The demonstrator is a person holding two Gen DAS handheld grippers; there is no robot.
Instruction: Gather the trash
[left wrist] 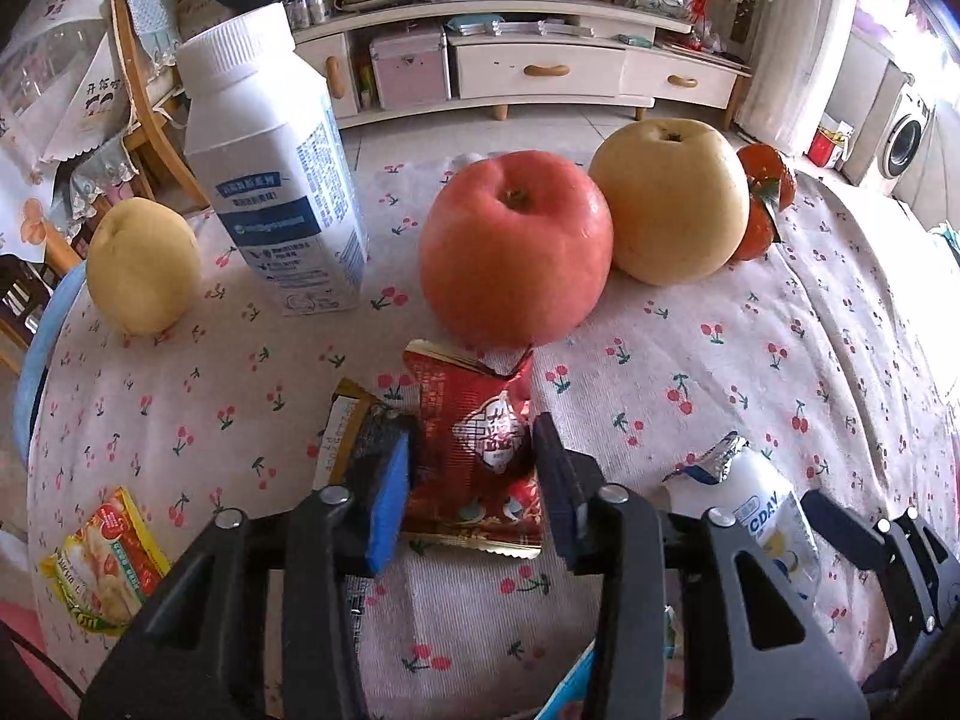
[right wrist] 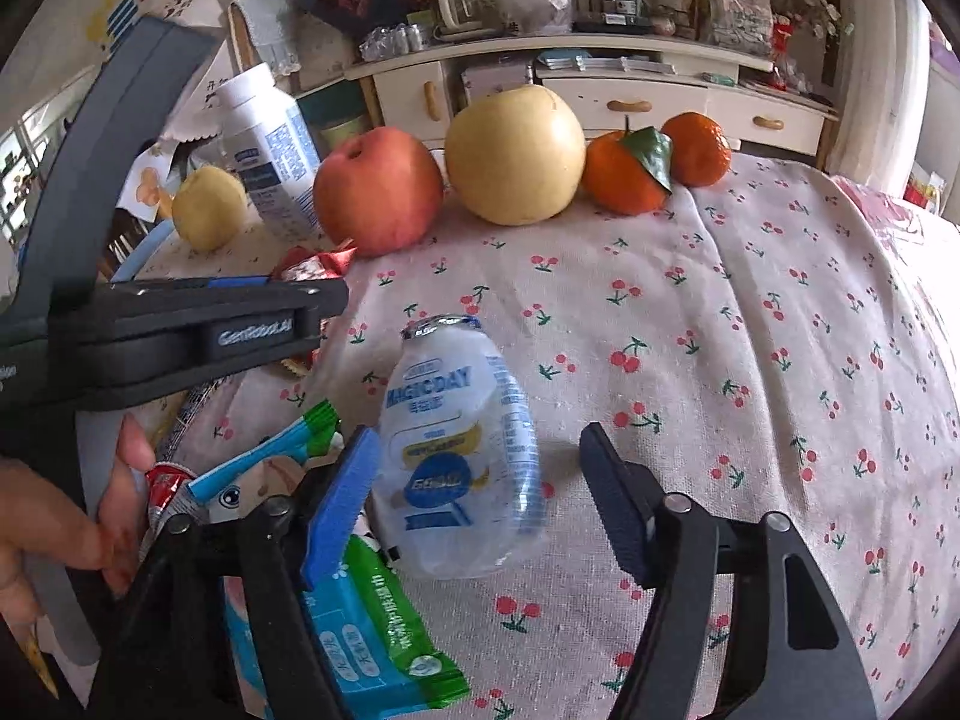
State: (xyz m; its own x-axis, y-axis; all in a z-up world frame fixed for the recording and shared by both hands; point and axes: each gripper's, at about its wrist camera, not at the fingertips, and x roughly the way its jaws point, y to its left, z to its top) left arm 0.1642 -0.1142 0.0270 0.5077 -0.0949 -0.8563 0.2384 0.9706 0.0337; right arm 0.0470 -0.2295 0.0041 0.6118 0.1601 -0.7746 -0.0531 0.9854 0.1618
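Observation:
A red snack wrapper (left wrist: 474,420) lies on the cherry-print tablecloth (left wrist: 720,360) just in front of a red apple. My left gripper (left wrist: 474,474) has both pads against the wrapper's sides and is shut on it. From the right wrist view, that gripper (right wrist: 240,324) comes in from the left with the red wrapper (right wrist: 312,264) at its tip. An empty clear drink bottle (right wrist: 462,456) with torn foil lies on its side between the fingers of my right gripper (right wrist: 480,498). The blue left pad (right wrist: 342,498) sits at the bottle's edge, the right pad stands apart from it, so this gripper is open.
A white milk bottle (left wrist: 276,168), a small pear (left wrist: 144,264), an apple (left wrist: 516,246), a large pear (left wrist: 672,198) and two oranges (right wrist: 624,174) line the table's back. A yellow snack packet (left wrist: 105,558), a green-blue wipes pack (right wrist: 384,618) and a person's hand (right wrist: 60,522) sit near left.

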